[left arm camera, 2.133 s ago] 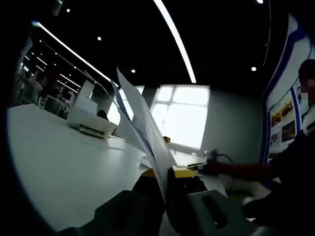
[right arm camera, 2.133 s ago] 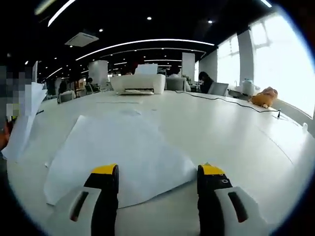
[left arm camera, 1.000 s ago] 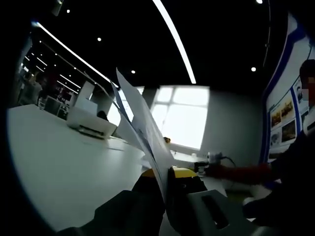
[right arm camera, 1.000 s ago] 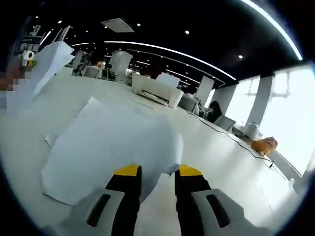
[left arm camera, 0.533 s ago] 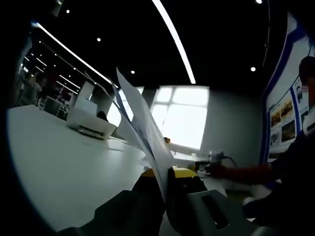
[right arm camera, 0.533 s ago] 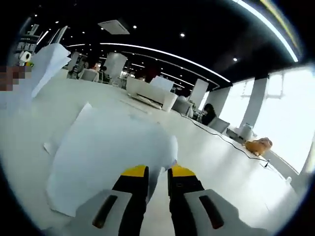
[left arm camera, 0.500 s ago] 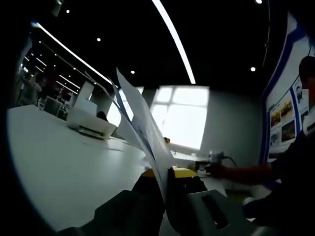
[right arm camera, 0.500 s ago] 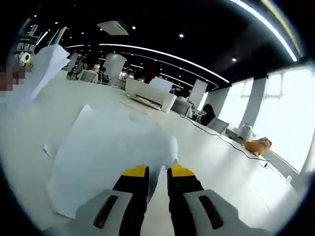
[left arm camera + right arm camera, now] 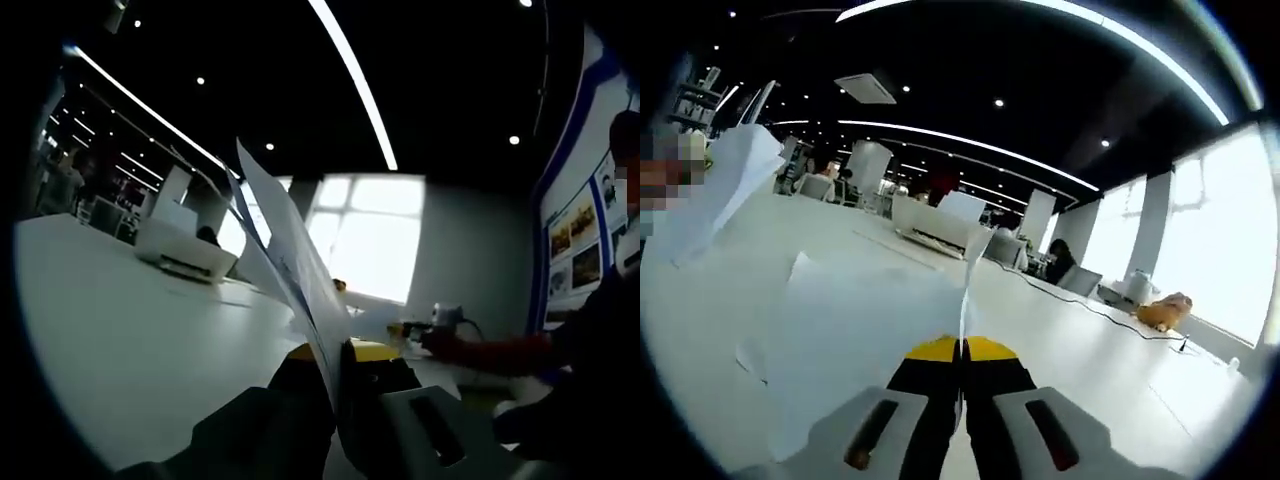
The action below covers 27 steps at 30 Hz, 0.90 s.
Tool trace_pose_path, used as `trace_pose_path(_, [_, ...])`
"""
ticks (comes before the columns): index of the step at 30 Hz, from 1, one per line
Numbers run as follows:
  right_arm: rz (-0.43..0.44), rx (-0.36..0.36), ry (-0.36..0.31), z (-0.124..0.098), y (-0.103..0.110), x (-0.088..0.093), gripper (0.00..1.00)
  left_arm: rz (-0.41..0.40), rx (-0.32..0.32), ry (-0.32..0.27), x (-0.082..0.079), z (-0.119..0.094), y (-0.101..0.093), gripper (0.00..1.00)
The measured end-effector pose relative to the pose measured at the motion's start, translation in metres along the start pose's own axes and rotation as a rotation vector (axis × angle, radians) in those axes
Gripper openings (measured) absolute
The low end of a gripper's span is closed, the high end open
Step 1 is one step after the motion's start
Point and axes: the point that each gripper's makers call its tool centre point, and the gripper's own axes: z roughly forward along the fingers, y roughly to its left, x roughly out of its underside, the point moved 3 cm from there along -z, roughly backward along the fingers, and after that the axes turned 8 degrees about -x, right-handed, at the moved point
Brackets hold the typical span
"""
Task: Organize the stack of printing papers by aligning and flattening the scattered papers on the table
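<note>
In the left gripper view my left gripper [image 9: 335, 352] is shut on a few white sheets [image 9: 290, 260], which stand up edge-on and fan to the upper left. At the right of that view my right gripper [image 9: 428, 328] is held out by an arm in a red sleeve. In the right gripper view my right gripper [image 9: 961, 347] is shut on the edge of a white sheet [image 9: 855, 325]; its pinched edge curls up off the table [image 9: 1110, 370]. More paper lies under it. The left gripper's sheets [image 9: 725, 185] hang at the upper left.
A white printer [image 9: 935, 228] with a sheet in its tray stands further back on the long white table, also seen as the printer [image 9: 185, 252]. A black cable [image 9: 1080, 300] runs toward an orange object [image 9: 1162, 311] at the right. People sit in the background.
My right gripper has shut on the sheet's near edge and raised it off the table; the right view has tilted upward. The left gripper and its sheets have stayed still.
</note>
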Motion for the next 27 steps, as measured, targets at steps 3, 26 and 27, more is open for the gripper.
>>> trace_pose_path(3, [0.013, 0.004, -0.031, -0.002, 0.0, -0.005, 0.0, 0.0, -0.001, 0.002, 0.0, 0.0, 0.0, 0.07])
trace_pose_path(26, [-0.054, 0.035, -0.089, -0.01, 0.002, -0.022, 0.0, 0.001, 0.002, 0.002, 0.0, 0.0, 0.002, 0.07])
trace_pose_path(27, [-0.058, 0.038, -0.081, -0.01, 0.002, -0.022, 0.0, 0.001, 0.002, 0.002, 0.0, 0.0, 0.002, 0.07])
